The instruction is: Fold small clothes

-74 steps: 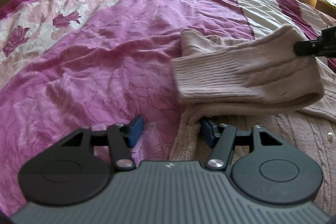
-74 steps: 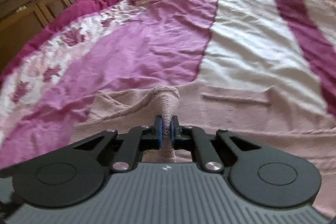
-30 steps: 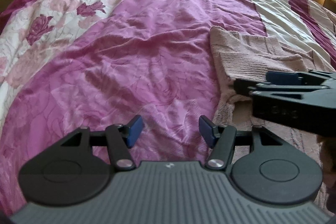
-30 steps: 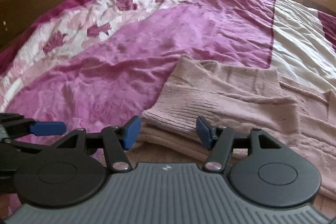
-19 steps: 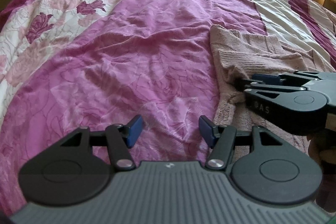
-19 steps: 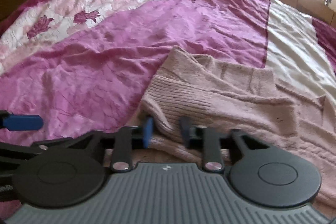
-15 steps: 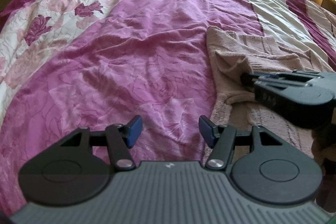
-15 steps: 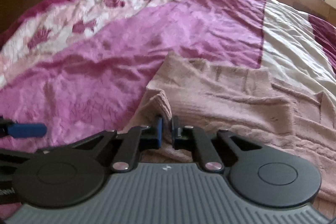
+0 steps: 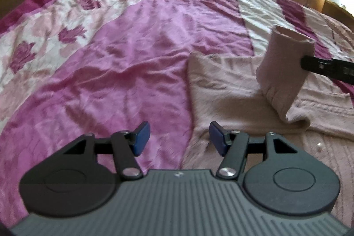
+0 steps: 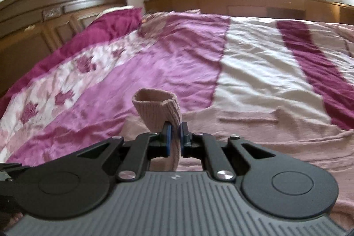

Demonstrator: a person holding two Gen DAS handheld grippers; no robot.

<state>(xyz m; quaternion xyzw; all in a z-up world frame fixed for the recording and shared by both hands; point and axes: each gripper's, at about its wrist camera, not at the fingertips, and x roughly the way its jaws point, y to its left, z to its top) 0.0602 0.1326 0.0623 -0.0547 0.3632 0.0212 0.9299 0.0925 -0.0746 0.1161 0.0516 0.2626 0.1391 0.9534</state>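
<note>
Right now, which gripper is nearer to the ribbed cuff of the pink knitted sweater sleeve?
Right. The right gripper is shut on the ribbed cuff, holding it raised off the sweater. The left gripper is open and apart from it, low over the sweater's edge.

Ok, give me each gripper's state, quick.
Left gripper: open, holding nothing.
Right gripper: shut on the sweater sleeve, lifted off the bed.

A rumpled magenta-and-white floral bedspread [image 9: 137,63] covers the bed before a brown wooden headboard [image 10: 44,14].
</note>
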